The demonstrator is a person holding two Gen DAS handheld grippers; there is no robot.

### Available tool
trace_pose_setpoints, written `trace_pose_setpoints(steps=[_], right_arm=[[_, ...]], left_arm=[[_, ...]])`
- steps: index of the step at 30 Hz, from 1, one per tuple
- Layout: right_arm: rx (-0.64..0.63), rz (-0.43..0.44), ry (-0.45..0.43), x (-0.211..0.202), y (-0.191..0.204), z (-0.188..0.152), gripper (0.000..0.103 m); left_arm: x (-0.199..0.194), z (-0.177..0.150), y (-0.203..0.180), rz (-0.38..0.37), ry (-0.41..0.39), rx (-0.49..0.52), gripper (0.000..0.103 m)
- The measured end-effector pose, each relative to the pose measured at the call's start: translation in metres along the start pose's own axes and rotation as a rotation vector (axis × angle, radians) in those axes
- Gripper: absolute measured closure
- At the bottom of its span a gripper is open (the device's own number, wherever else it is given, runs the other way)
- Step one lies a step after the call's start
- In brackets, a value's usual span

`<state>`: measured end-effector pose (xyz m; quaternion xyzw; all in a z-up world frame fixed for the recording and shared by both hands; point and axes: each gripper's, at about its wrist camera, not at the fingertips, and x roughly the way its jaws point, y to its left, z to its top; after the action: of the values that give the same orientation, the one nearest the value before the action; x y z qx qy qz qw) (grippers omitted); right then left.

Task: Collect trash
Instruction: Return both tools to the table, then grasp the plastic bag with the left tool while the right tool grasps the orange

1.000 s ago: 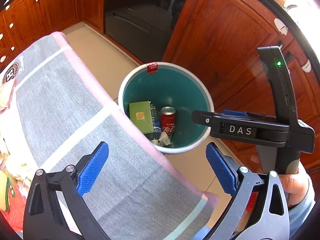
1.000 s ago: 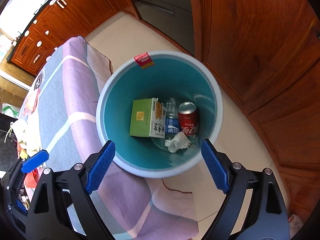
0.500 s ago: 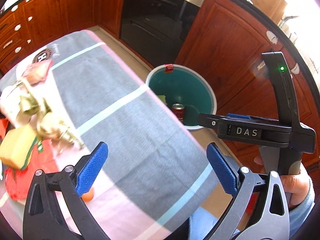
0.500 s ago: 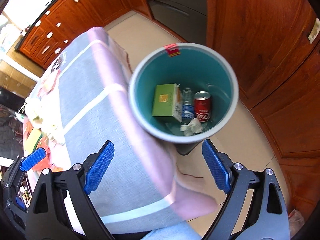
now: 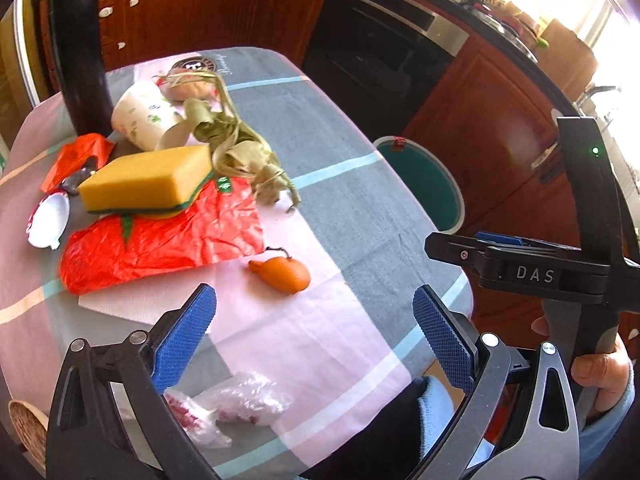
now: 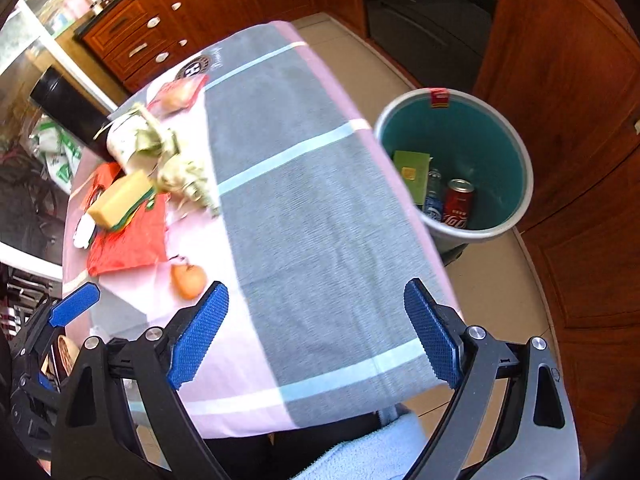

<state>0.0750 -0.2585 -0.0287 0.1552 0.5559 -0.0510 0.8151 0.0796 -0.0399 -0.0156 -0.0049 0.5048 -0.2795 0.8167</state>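
Risk: orange fruit scrap rounded, could roll off desk edge if my fingers nudged it. Both my grippers, left gripper and right gripper, tilted steeply down, fingers apart, empty. Remaining trash at 10 o'clock; bin at 2 o'clock.

Teal bin; red can; grey-pink striped tablecloth

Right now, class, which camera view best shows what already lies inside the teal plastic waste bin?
The right wrist view: the teal plastic waste bin opens toward it, showing a red can. The left wrist view shows only rim and inner wall.
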Motion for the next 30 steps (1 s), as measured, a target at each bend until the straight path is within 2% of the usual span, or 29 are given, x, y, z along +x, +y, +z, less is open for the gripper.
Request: trace_pose_setpoints(steps=[4, 10, 13, 18, 27, 30], right_arm=[[-0.039, 0.011, 0.015, 0.0, 0.026, -0.016, 0.018], [-0.071, 0.039, 0.04, 0.01, 0.05, -0.04, 0.018], [-0.088, 0.05, 0.072, 0.023, 0.058, -0.05, 0.018], [-0.107, 0.058, 0.121, 0.037, 0.064, -0.058, 0.018], [-0.093, 0.065, 0.126, 0.045, 0.056, -0.054, 0.018], [-0.085, 0.069, 0.134, 0.05, 0.053, -0.054, 0.018]], left_arm=[[-0.015, -0.021, 0.023, 0.05, -0.009, -0.045, 0.004], [-0.022, -0.058, 0.052, 0.115, 0.019, -0.109, 0.004], [-0.023, -0.075, 0.066, 0.149, 0.006, -0.176, 0.004], [-0.021, -0.092, 0.082, 0.132, 0.014, -0.279, 0.004], [0.004, -0.102, 0.087, 0.177, 0.075, -0.283, 0.004], [0.008, -0.099, 0.086, 0.202, 0.061, -0.266, 0.004]])
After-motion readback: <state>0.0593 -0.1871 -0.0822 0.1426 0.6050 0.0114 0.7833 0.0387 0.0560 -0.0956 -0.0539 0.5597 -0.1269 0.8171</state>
